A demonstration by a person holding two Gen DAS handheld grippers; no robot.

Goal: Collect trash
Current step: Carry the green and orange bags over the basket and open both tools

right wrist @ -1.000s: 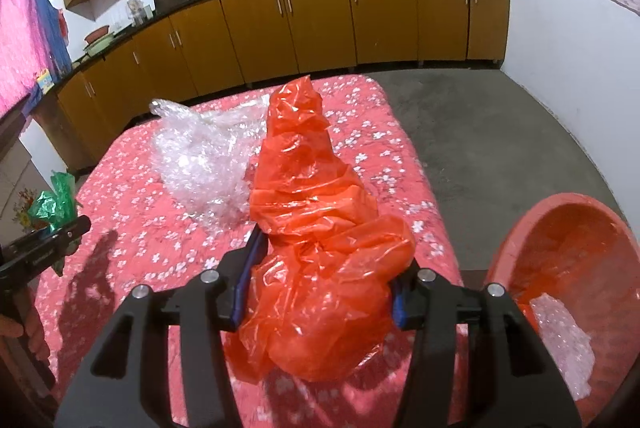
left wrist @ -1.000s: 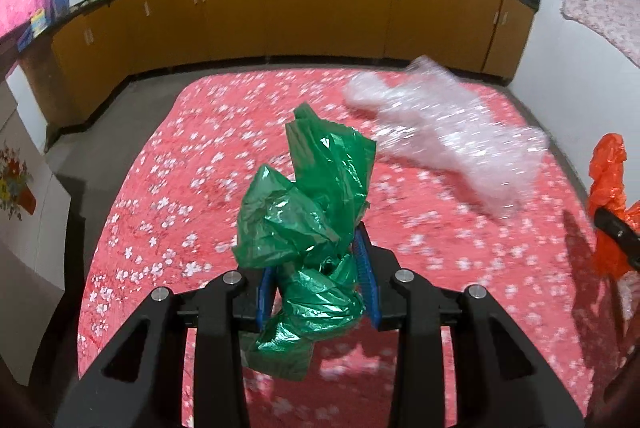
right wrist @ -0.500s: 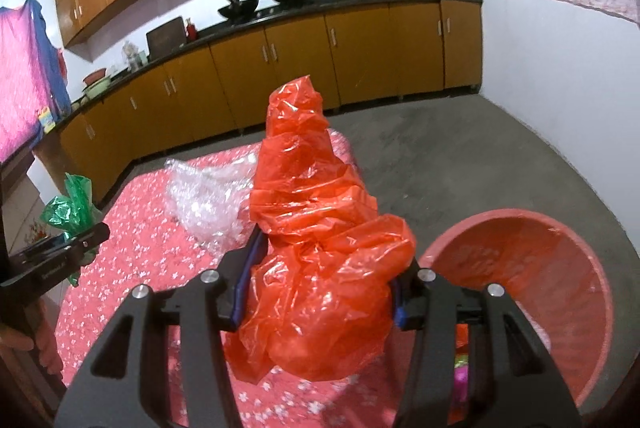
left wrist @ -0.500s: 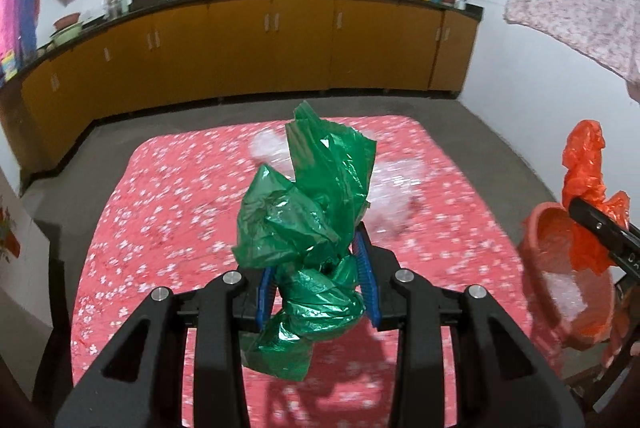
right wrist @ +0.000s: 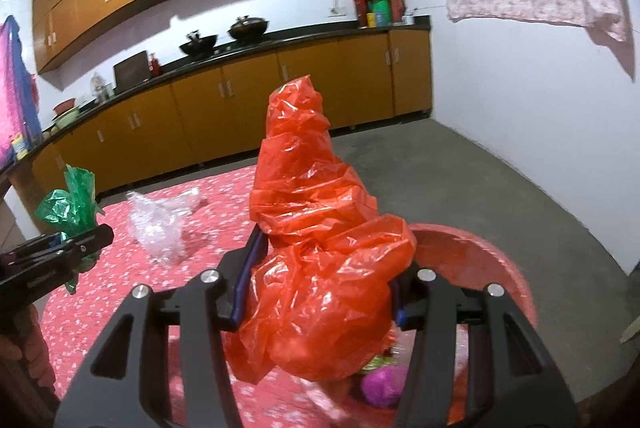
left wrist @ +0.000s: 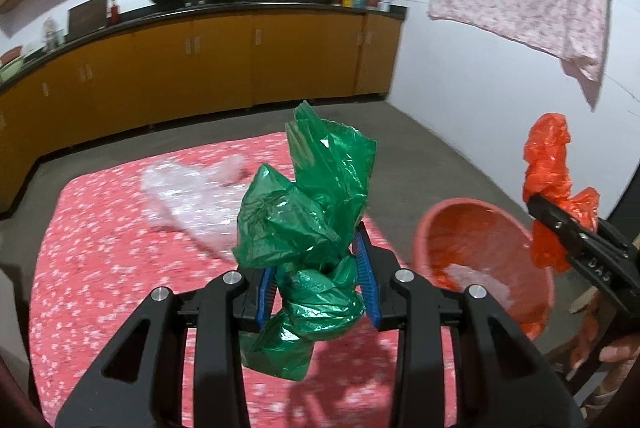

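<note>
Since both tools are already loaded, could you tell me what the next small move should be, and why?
Probably open the right tool to drop the orange bag, since it hangs over the red tub, which already holds trash. The left tool, shut on the green bag, sits beside the tub, over the floral cloth.

Orange kitchen cabinets [left wrist: 224, 64], white walls [right wrist: 520, 100], grey concrete floor [right wrist: 460, 180]
</note>
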